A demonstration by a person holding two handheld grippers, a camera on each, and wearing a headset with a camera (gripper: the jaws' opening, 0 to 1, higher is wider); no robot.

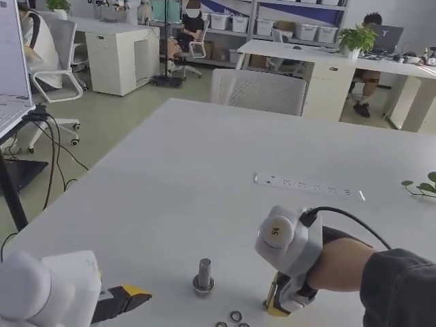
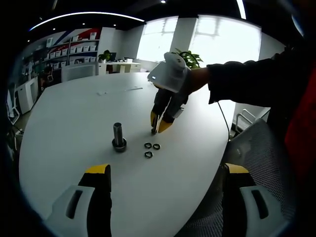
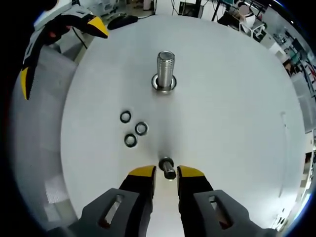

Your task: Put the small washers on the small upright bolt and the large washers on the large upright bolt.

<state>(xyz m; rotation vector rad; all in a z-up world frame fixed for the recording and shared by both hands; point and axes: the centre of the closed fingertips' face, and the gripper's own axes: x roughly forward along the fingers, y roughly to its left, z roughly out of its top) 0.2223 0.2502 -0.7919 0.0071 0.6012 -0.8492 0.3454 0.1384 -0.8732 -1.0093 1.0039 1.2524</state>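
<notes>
The large upright bolt (image 1: 203, 275) (image 2: 118, 137) (image 3: 165, 69) stands on the white table (image 1: 204, 170). Three small washers (image 3: 133, 129) (image 2: 150, 148) lie flat in a cluster beside it; two of them (image 1: 236, 316) lie at the head view's bottom edge. My right gripper (image 3: 167, 173) (image 1: 278, 304) (image 2: 157, 127) points down at the table, its jaws close on either side of the small bolt (image 3: 167, 168). My left gripper (image 2: 168, 170) (image 3: 59, 53) (image 1: 129, 298) hovers open and holds nothing, apart from the bolts and washers.
A white power strip (image 1: 310, 185) lies further back on the table, and plant leaves (image 1: 426, 185) reach in at the right edge. A grey chair (image 1: 257, 90) stands behind the far edge. Desks, chairs and seated people are farther off.
</notes>
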